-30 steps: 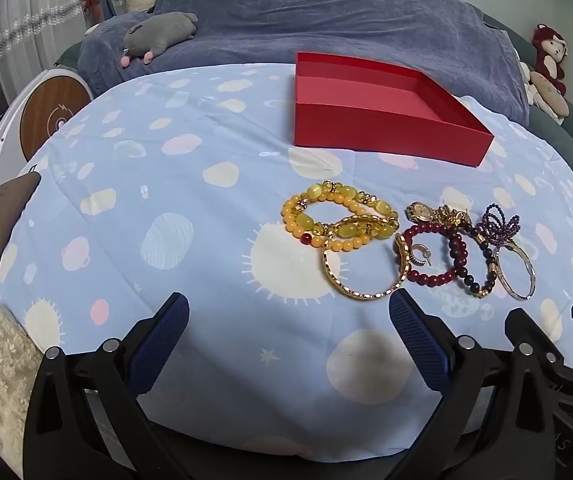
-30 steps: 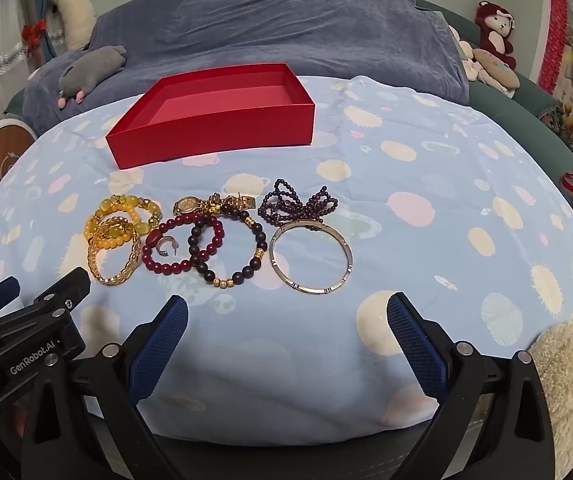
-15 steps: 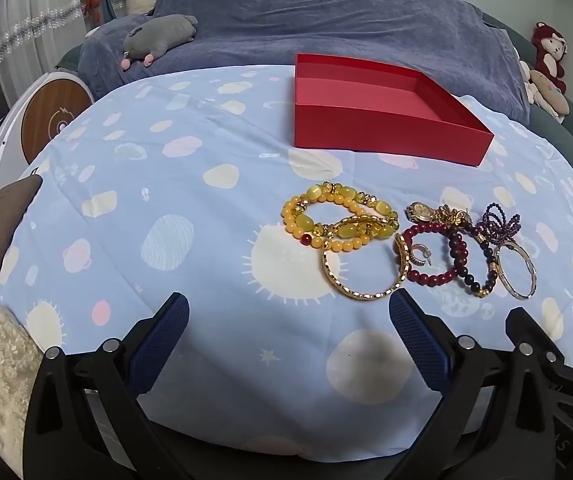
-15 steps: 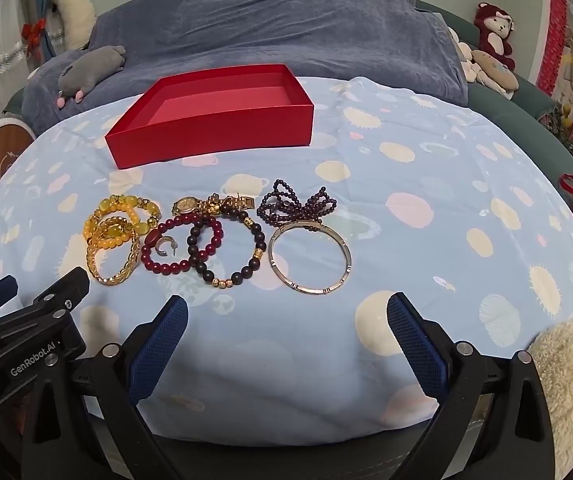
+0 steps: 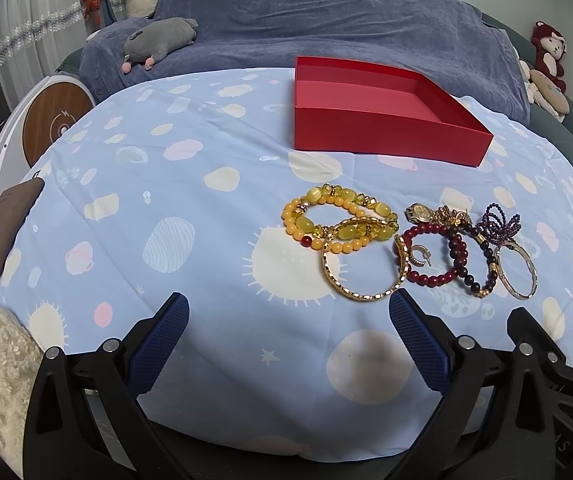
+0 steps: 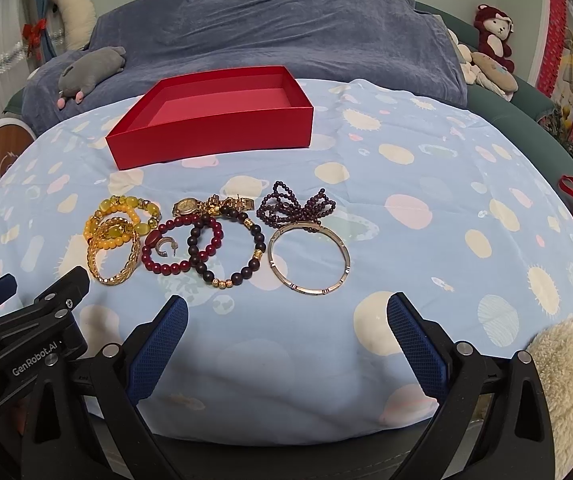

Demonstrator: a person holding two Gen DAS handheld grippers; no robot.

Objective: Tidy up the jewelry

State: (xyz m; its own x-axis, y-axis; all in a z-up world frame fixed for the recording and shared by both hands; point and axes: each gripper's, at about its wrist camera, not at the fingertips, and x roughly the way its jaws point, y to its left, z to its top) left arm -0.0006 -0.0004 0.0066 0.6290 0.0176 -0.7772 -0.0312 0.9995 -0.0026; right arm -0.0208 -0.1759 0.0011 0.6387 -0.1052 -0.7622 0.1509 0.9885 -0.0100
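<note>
I count one red box (image 6: 210, 130) on the blue spotted cloth (image 6: 426, 216) that covers the worktop, its inside bare, and a row of jewelry lying just in front of it, apart from the box. From my left the row holds two yellow bead bracelets (image 6: 120, 216) overlapping each other, one gold chain bangle (image 6: 114, 260) resting partly over them, one red bead bracelet (image 6: 184, 244) with a small hoop earring (image 6: 165, 247) lying inside its ring, one dark bead bracelet (image 6: 232, 252) crossing the red one, one gold watch (image 6: 190, 207) behind these, one bunched strand of purple beads (image 6: 296, 206), and one thin metal bangle (image 6: 309, 258) touching that strand.

My left hand-held gripper (image 5: 288, 344) hovers low at the near edge of the cloth with its blue pads spread wide and nothing between them; the gold chain bangle lies just ahead of its right pad. My right hand-held gripper (image 6: 286, 344) is likewise spread wide and holds nothing, short of the thin metal bangle.

Compared with half a second ago, every piece lies where it lay, and both hand-held grippers sit at nearly the same spot, equally open.
</note>
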